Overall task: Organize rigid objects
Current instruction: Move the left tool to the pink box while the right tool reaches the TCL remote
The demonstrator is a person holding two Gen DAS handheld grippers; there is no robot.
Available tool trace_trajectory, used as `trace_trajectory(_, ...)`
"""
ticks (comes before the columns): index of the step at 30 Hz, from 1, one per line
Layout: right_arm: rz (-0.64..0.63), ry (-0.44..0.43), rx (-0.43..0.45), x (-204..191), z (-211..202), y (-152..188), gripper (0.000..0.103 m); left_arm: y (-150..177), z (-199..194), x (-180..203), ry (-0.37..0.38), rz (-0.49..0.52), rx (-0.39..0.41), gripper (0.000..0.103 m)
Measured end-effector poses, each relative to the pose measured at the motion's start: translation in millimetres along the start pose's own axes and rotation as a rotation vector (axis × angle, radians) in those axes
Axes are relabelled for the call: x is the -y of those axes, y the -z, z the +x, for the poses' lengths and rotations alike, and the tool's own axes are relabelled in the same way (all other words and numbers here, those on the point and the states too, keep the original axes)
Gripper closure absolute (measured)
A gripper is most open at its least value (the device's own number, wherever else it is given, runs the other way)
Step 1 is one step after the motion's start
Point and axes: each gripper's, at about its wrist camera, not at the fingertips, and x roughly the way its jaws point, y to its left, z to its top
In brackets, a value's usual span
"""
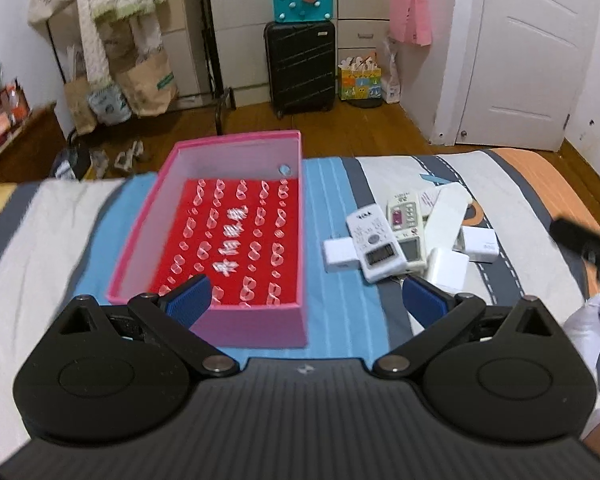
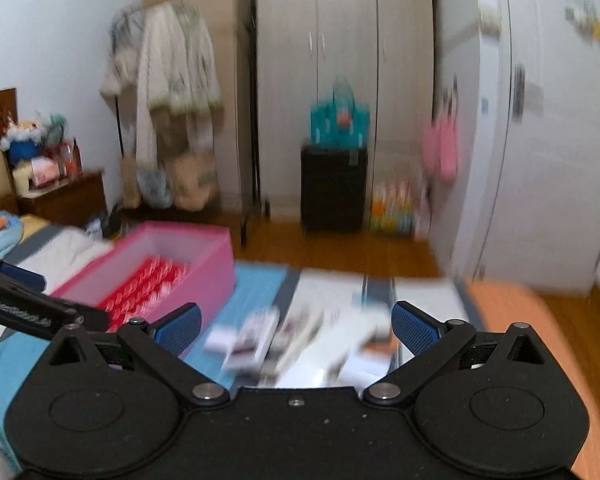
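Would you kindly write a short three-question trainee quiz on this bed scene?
1. True or false: the pink box holds a remote.
2. Which side of the box is the pile of remotes on, in the left wrist view: A left, B right?
3. Are the left gripper jaws open or shut?

Key: 1 false, only a red liner shows; 2 B; 3 open.

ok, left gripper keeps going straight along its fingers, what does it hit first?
Probably the pink box: its near right corner sits between the open left gripper fingers, just ahead. The remotes lie further off to the right. Depth is uncertain in the fisheye view, so it might clear the box's right wall.
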Motion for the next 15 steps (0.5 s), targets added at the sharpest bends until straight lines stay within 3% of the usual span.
trace_trajectory(2, -0.054, 0.017, 0.023, -4, 2, -11, 0.001, -9, -5, -10, -0.004, 0.020, 0.010, 0.002)
trace_trajectory(5, -0.029, 0.025, 0.013, -5, 1, -30, 0.001, -23, -14, -29, 0.028, 0.042, -0.010, 0.002)
trace_trajectory(9, 0.029, -0.077, -0.191, -4, 8, -53, 0.004, -38, -25, -53, 0.097, 0.052, -0.020, 0.002)
trace_trajectory(12, 0.114, -0.148, -0.338, -1, 18, -67, 0.005, -51, -23, -64, 0.104, 0.086, -0.030, 0.002)
trace_trajectory(15, 0.133, -0.143, -0.464, -3, 32, -74, 0.009, -62, -11, -72, 0.115, 0.076, -0.053, 0.002)
